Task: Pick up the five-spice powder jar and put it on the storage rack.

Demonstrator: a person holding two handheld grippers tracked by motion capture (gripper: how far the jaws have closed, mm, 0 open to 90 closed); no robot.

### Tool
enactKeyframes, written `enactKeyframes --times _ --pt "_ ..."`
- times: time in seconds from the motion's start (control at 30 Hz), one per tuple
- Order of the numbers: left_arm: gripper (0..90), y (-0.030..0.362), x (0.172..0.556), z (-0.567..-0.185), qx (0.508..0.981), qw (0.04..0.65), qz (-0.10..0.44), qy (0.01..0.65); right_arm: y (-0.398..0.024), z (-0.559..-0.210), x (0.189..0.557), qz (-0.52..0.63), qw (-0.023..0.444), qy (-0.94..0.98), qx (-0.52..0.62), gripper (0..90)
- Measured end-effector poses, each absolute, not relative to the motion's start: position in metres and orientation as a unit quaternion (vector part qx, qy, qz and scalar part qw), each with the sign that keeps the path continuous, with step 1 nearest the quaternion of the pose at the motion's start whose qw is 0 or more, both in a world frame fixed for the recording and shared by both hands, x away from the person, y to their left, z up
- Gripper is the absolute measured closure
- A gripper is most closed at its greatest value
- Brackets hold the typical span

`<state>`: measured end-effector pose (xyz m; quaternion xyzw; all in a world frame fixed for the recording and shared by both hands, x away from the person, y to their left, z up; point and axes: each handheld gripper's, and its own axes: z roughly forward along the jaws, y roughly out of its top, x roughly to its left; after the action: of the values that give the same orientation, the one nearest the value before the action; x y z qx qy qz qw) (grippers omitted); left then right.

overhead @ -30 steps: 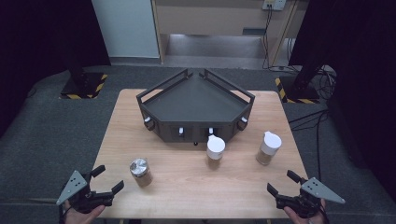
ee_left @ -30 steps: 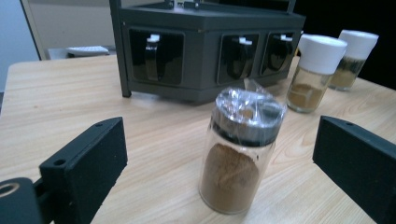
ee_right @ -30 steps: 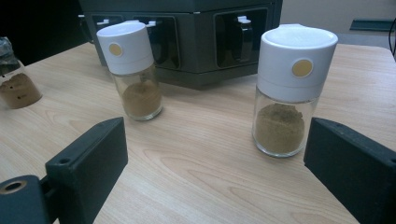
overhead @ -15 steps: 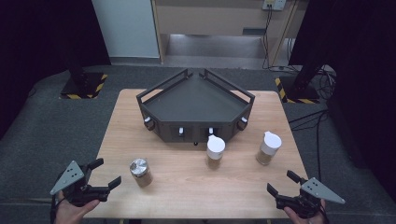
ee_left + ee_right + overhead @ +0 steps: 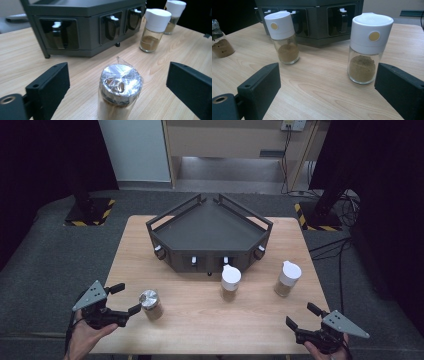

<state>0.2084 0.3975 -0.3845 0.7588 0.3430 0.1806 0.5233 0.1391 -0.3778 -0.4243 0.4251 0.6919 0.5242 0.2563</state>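
Foil-capped jar [image 5: 120, 92] between wide-apart jaws of left gripper [image 5: 121, 299], untouched.

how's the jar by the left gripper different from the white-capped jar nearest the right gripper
The foil-topped jar has a silvery top under clear wrap; the white-capped jar has a tall white plastic cap with a yellow dot. The foil-topped jar sits between the left gripper's open jaws; the white-capped jar stands just ahead of the right gripper. Both are upright glass jars holding brown powder.

Left claw [image 5: 124, 299]: matte black body, grey triangular plate on top, black cable trailing below the hand. Right claw [image 5: 301, 317]: same build. Jaws are flat black blocks, each with a small hole; brass-coloured screw at the base.
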Motion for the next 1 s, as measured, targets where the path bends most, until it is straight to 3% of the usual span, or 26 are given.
enactKeyframes --times 0.57,1.0 --pt "10.3 0.380 0.235 -0.402 0.784 0.502 0.152 0.331 -0.377 -0.424 0.139 0.523 0.258 0.692 0.425 6.9" --pt "21.6 0.376 0.245 -0.422 0.784 0.507 0.146 0.327 -0.377 -0.423 0.139 0.520 0.256 0.695 0.425 7.4"
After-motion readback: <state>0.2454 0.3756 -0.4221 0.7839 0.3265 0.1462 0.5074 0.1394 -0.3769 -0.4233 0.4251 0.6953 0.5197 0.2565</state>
